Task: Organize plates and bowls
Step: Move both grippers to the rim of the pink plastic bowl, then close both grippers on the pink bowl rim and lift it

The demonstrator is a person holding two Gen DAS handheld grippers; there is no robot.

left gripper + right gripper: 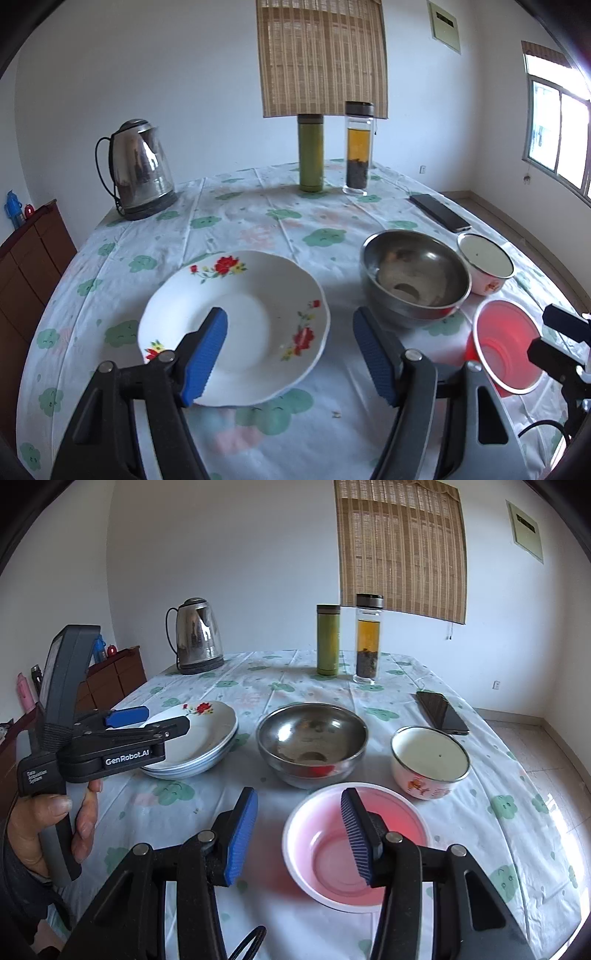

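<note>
Two hand-held grippers hovered over a table [258,206] covered with a flower-print cloth, both with blue-padded jaws spread and gripping nothing. The left hand-held gripper [290,332] hung above the near right edge of a stack of white floral plates [236,295]; in the right wrist view the same left hand-held gripper [147,720] was seen from the side over the plates [207,734], held by the person's left hand [55,830]. The right hand-held gripper [299,812] was poised over the near left rim of a pink bowl [354,845], one finger above its hollow, the other outside it. In the left wrist view the pink bowl [506,347] sat at the right, near the table's front edge. A steel bowl [312,744] stood behind it at mid-table, just right of the plates, and a small white enamel bowl [430,760] stood beside that, further right. Along the far side stood a steel kettle [197,637], a green flask [328,640] and a glass tea bottle [367,638]. A dark phone [441,712] lay flat behind the enamel bowl.
</note>
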